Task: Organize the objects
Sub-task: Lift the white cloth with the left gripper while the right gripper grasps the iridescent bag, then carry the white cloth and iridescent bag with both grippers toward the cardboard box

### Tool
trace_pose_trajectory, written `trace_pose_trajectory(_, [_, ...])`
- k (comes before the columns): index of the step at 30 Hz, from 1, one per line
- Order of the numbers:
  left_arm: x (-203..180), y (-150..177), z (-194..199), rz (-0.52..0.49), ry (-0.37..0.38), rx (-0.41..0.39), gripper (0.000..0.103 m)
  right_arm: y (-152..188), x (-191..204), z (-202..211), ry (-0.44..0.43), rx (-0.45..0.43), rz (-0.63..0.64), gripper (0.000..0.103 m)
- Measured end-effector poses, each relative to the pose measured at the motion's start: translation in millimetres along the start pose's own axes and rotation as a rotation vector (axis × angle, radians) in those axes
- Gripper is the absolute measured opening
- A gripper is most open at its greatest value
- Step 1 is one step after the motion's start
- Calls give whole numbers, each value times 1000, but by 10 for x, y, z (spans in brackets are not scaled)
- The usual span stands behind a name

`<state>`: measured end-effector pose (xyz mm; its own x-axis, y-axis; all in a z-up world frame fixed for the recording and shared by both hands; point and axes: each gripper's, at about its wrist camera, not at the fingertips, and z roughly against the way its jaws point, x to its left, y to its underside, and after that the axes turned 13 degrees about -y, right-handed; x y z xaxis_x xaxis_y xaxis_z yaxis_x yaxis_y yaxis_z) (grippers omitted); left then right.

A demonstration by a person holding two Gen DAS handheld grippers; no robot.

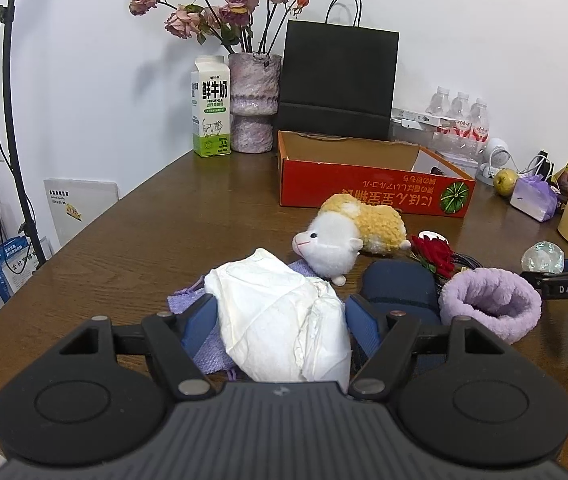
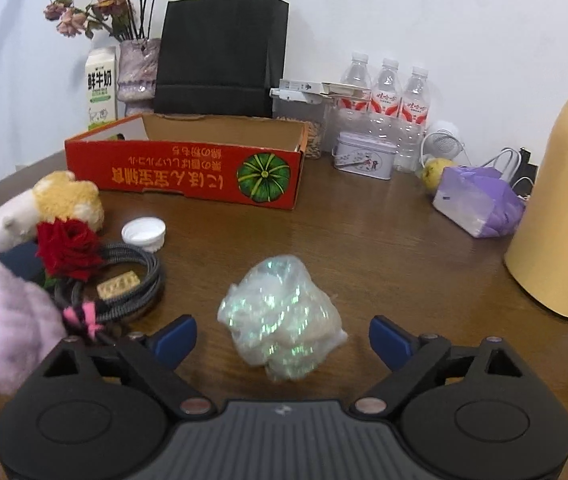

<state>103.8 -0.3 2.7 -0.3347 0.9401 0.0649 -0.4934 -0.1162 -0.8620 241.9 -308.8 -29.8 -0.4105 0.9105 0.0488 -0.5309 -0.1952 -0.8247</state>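
Left gripper (image 1: 281, 320) is clamped on a white wad (image 1: 284, 320), both blue fingers (image 1: 199, 322) pressed into its sides; looks light, soft and crushable, so a mid-body hold should do. Right gripper (image 2: 282, 338) spread wide, the shiny bag (image 2: 284, 316) sitting between its fingers, not touched; probably light, crinkly, slippery, best pinched across the middle. Purple fuzzy cup (image 1: 492, 304) and navy pouch (image 1: 398, 286) just beside the wad, rose (image 2: 69, 248) and cable (image 2: 131, 284) crowding the left. Plush (image 1: 348, 236) farther back, then bare table (image 2: 364, 240). Red box (image 2: 187, 168) open-topped beyond, likely drop spot; yellow flask (image 2: 564, 200) blocks the right side.
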Motion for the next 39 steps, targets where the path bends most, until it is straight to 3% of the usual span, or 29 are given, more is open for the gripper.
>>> trace_pose_trajectory(6, [-15, -13, -39, -4, 1, 4, 73, -52, -33, -78, 5, -9, -5, 89])
trace_pose_trajectory(22, [-45, -37, -92, 7, 14, 0, 73, -53, -59, -149, -9, -5, -22, 48])
trace_pose_trajectory(30, [-14, -54, -43, 12, 28, -11, 73, -35, 269, 301, -36, -111, 5, 46])
trace_pose_trajectory(39, [-27, -63, 66, 15, 63, -25, 73, 10, 746, 780, -140, -191, 39, 46])
